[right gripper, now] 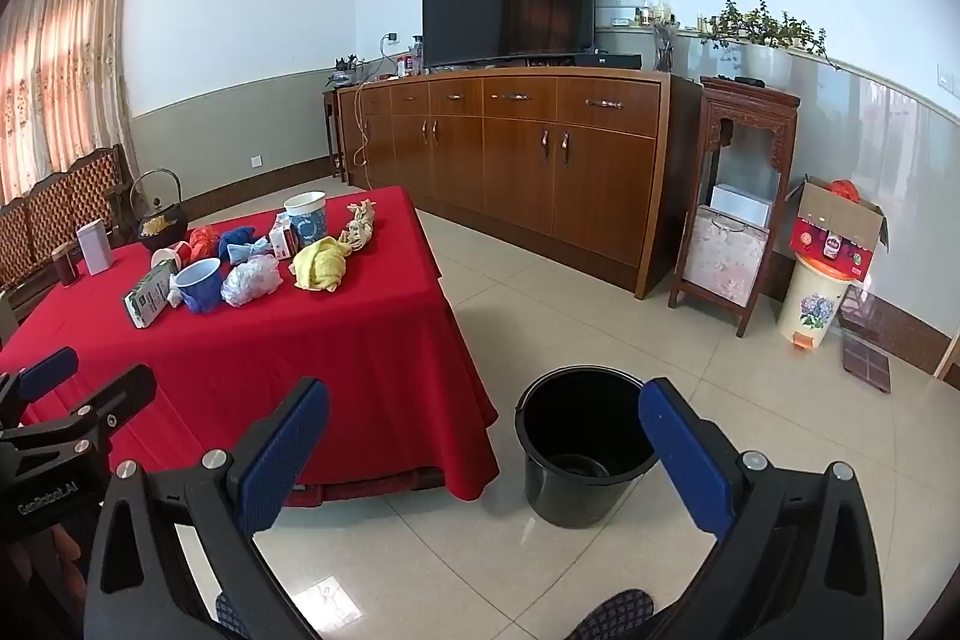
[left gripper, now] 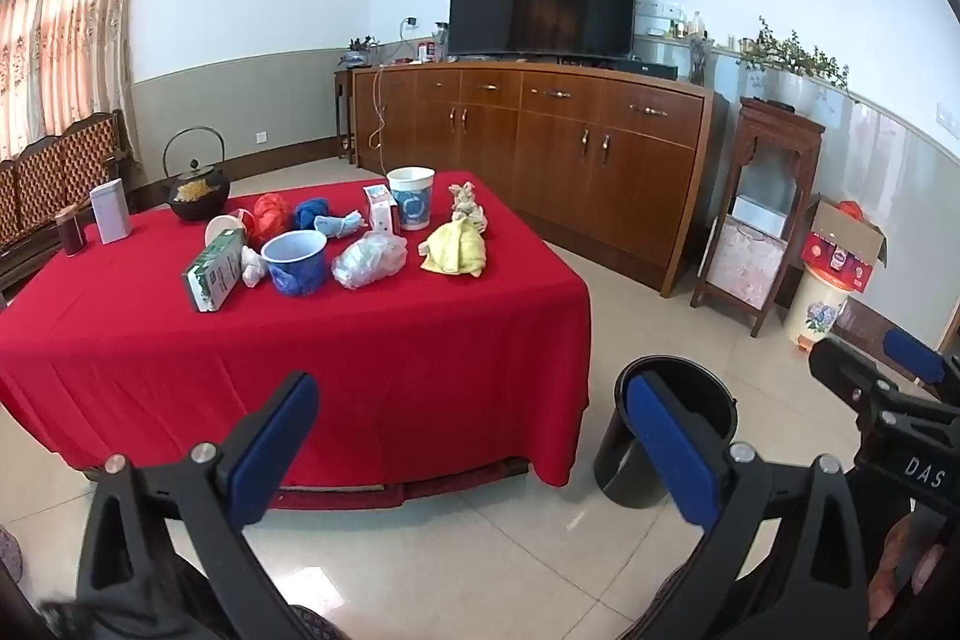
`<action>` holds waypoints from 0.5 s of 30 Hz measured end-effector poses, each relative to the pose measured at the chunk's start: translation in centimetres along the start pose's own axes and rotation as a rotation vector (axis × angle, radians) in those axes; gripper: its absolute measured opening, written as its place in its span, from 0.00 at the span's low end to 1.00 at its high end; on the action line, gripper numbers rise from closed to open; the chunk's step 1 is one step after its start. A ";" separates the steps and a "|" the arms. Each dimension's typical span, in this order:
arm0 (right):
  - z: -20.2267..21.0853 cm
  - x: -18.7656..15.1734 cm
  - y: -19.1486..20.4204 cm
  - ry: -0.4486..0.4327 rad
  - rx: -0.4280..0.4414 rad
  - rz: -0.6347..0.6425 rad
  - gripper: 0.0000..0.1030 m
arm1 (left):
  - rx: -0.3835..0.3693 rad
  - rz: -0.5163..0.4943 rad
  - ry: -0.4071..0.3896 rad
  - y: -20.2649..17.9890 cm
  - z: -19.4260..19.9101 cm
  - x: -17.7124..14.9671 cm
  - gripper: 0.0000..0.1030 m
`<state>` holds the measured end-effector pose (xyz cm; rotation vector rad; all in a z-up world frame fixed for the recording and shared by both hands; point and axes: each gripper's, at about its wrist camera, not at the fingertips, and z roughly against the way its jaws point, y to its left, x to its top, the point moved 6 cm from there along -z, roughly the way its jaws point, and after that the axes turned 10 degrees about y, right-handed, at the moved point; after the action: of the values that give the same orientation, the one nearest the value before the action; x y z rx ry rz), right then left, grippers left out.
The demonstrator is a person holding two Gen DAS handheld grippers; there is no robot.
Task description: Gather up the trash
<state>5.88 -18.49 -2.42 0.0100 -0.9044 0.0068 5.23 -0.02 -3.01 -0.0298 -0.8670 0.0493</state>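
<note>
Grippers, left [left gripper: 474,442] and right [right gripper: 483,454], both agape, empty: risk of grabbing teapot [left gripper: 197,196] as trash, missing bucket [right gripper: 579,454].

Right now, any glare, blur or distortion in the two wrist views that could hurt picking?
Left wrist view: strong fisheye bowing of the cabinet, dark corner vignette; clutter on the red tablecloth is sharp and evenly lit. Right wrist view: same bowing, backlit curtain washed out, soft floor sheen near the black bucket; no motion blur; open tongs crisp.
</note>
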 end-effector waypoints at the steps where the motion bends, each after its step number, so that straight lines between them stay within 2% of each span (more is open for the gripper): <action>1: 0.0 0.0 0.0 -0.001 -0.001 0.002 1.00 | -0.001 0.002 -0.003 0.0 0.0 0.0 1.00; 12: 0.2 0.1 0.4 0.005 0.003 0.001 1.00 | -0.015 0.005 -0.027 0.0 0.5 0.6 1.00; 15: 0.3 0.2 0.3 0.005 0.004 0.000 1.00 | 0.001 0.018 -0.031 0.7 0.4 0.3 1.00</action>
<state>5.78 -18.18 -2.03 0.0136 -0.8997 0.0083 5.07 0.72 -2.54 -0.0361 -0.8976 0.0672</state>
